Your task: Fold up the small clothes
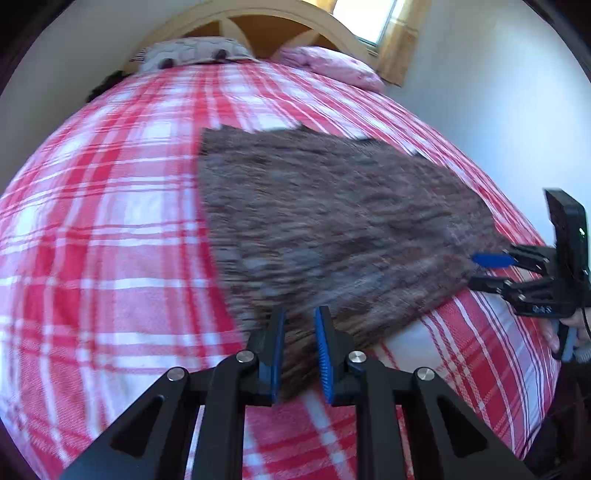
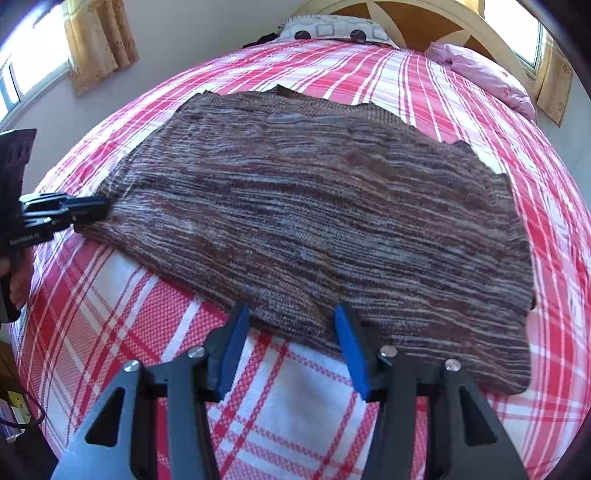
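Garment: Though it lies spread nearly flat, the brown striped knit garment (image 2: pixel 314 206) is not yet folded; it sits across the middle of the bed (image 2: pixel 288 417), its jagged far edge toward the headboard (image 2: pixel 417 18) and its near hem toward the foot edge.
Left gripper: The left gripper (image 1: pixel 299 350) has a bunched part of the near hem between its jaws, which stand narrowly apart; whether they truly pinch the cloth I cannot tell, as that view is blurred.
Right gripper: The right gripper (image 2: pixel 291 347) sits at the near hem with jaws spread wide, cloth lying between the blue pads but not clamped.
Step in hand: Judging by this, both grippers are taking hold of the near hem for a first fold.
Next move: The right jaws would need to press together on the hem; then both holds should lift evenly and carry the hem toward the headboard edge.
Risk: Loose knit may sag or slip from a shallow pinch.
Surroundings: Pillows (image 2: pixel 328 31) rest at the head of the bed.
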Action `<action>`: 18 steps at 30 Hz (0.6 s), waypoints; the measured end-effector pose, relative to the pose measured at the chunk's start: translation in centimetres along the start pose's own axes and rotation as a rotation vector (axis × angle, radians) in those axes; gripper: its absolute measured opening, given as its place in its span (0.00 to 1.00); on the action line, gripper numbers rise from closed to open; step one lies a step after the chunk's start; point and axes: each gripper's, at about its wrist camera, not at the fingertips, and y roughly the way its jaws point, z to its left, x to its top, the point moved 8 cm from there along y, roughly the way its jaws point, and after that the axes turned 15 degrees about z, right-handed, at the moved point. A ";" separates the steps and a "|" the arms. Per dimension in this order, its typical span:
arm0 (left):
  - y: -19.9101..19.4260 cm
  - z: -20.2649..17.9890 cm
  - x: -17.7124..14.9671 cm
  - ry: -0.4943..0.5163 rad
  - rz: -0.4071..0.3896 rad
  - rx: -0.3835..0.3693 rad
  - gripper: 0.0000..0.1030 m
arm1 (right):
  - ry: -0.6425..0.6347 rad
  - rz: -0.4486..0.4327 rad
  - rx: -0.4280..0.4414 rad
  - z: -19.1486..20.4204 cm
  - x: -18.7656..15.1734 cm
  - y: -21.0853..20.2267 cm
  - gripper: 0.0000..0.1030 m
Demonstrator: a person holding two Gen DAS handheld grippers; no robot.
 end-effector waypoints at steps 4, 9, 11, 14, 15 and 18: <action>-2.3 2.8 0.2 -0.082 -0.069 0.050 0.29 | -0.032 -0.073 -0.001 2.3 1.3 -1.8 0.71; -3.4 6.3 -0.1 -0.165 -0.104 0.101 0.64 | -0.176 -0.127 -0.002 9.0 3.5 -2.6 0.71; -3.9 7.3 -0.2 -0.173 -0.108 0.118 0.64 | -0.236 -0.137 -0.021 11.7 4.2 -2.3 0.71; -4.5 8.6 -0.5 -0.202 -0.125 0.103 0.64 | -0.315 -0.140 -0.036 15.4 4.4 -1.5 0.71; -4.5 9.0 -0.6 -0.212 -0.126 0.101 0.64 | -0.339 -0.140 -0.049 16.4 4.5 -1.2 0.71; -4.7 9.6 -0.9 -0.228 -0.132 0.094 0.64 | -0.407 -0.132 -0.090 19.0 4.6 0.0 0.69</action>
